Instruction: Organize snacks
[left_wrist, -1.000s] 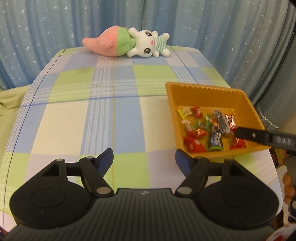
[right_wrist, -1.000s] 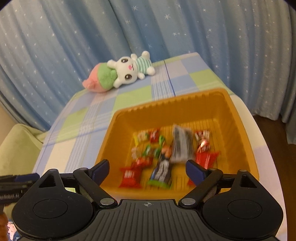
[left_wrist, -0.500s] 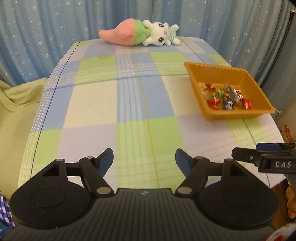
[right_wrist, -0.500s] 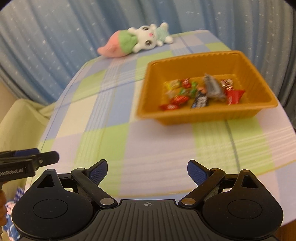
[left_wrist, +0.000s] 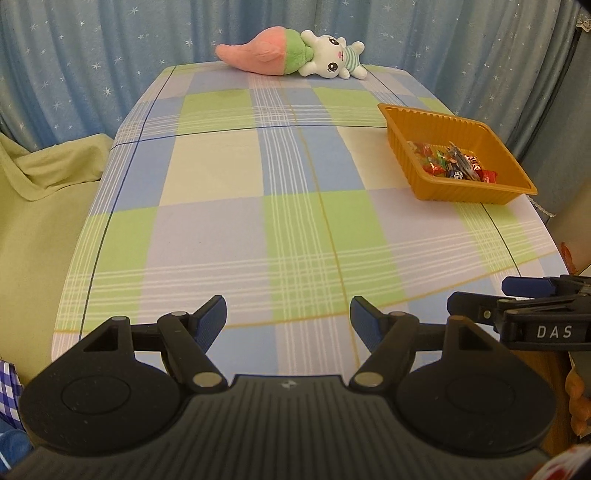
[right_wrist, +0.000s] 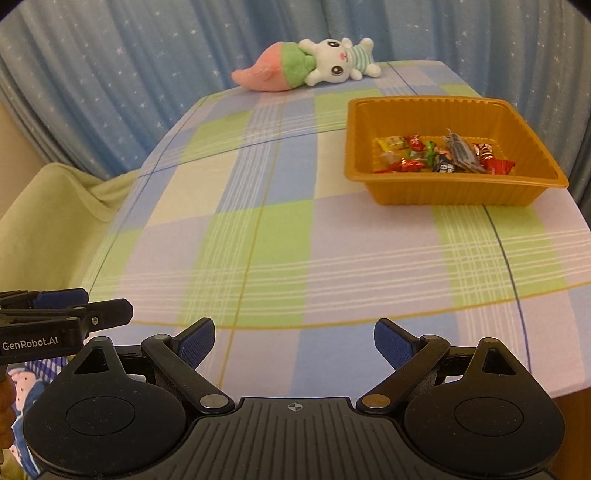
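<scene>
We are holding the left gripper (left_wrist: 288, 317) over the near edge of the table (left_wrist: 221, 236), its blue-padded jaws spread apart with nothing between them. We are holding the right gripper (right_wrist: 294, 341) the same way, released, jaws wide and gripping nothing, with only the checked tablecloth (right_wrist: 280, 251) showing in the gap. Each tool is showing up in the other's view: the right one is poking in from the right side of the left wrist view, and the left one is reaching in from the left side of the right wrist view, so the two are hanging side by side near the table's front.

The snacks (right_wrist: 443, 155) are lying together in the bottom of the orange tray (right_wrist: 443, 188), a small heap of wrapped candies in red, green, yellow and dark wrappers, with a grey packet lying on top. The tray is sitting on the right part of the table, well apart from both grippers.

A plush toy (left_wrist: 291, 57) is lying on its side at the far edge of the table, in front of a blue curtain (left_wrist: 92, 55) dotted with stars. A pale green cloth (right_wrist: 48, 221) is draping beside the table on the left.
</scene>
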